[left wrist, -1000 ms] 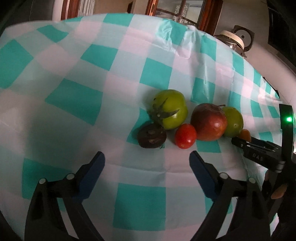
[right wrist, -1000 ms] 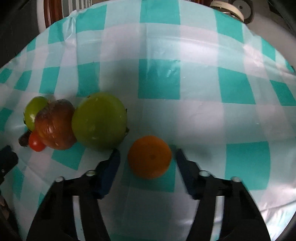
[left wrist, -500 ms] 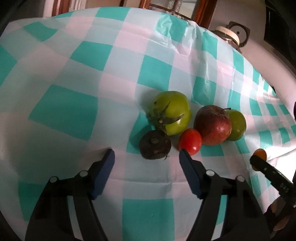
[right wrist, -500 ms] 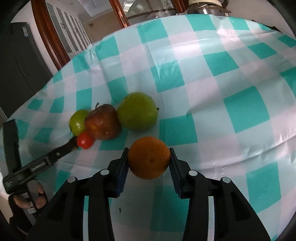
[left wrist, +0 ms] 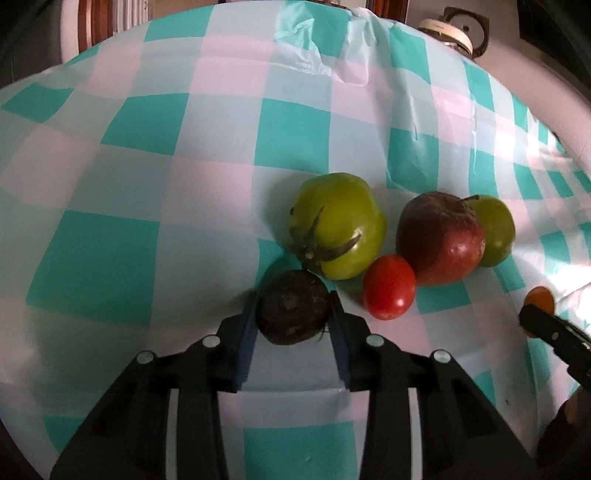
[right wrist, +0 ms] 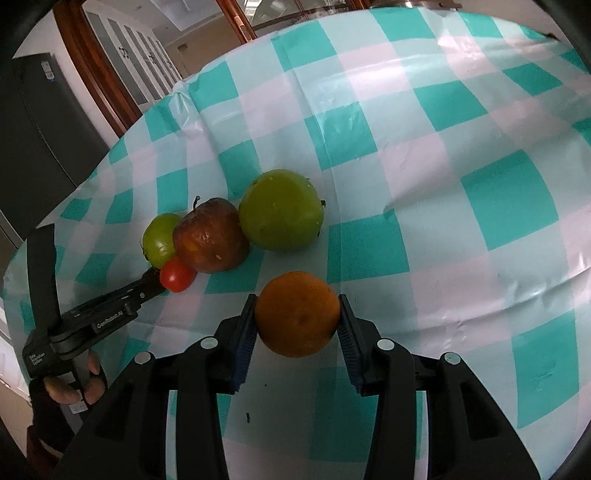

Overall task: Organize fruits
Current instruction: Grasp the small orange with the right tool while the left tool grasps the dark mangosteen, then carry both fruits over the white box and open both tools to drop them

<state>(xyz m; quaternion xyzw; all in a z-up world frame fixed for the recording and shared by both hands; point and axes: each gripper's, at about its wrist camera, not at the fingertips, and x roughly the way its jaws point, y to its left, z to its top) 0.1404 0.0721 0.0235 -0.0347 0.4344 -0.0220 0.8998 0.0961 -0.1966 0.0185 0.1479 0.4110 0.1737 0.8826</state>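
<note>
My left gripper (left wrist: pixel 293 314) is shut on a dark brown shrivelled fruit (left wrist: pixel 293 312) resting on the teal and white checked cloth (left wrist: pixel 147 184). Just beyond it lie a large green tomato (left wrist: pixel 338 225), a small red tomato (left wrist: pixel 388 287), a dark red apple (left wrist: pixel 439 238) and a small green fruit (left wrist: pixel 496 230). My right gripper (right wrist: pixel 297 319) is shut on an orange (right wrist: pixel 297 314) and holds it above the cloth. The same cluster shows in the right wrist view: green tomato (right wrist: pixel 281 209), apple (right wrist: pixel 210 236), red tomato (right wrist: pixel 177 275), small green fruit (right wrist: pixel 159 240).
A white appliance (left wrist: pixel 448 27) stands beyond the table's far right edge. Wooden-framed doors (right wrist: pixel 110 66) and a dark cabinet (right wrist: pixel 37 122) lie past the far edge. The left gripper's body (right wrist: pixel 92 321) crosses the lower left of the right wrist view.
My left gripper moved forward and closed on the dark fruit. My right gripper closed on the orange and lifted it away from the cluster.
</note>
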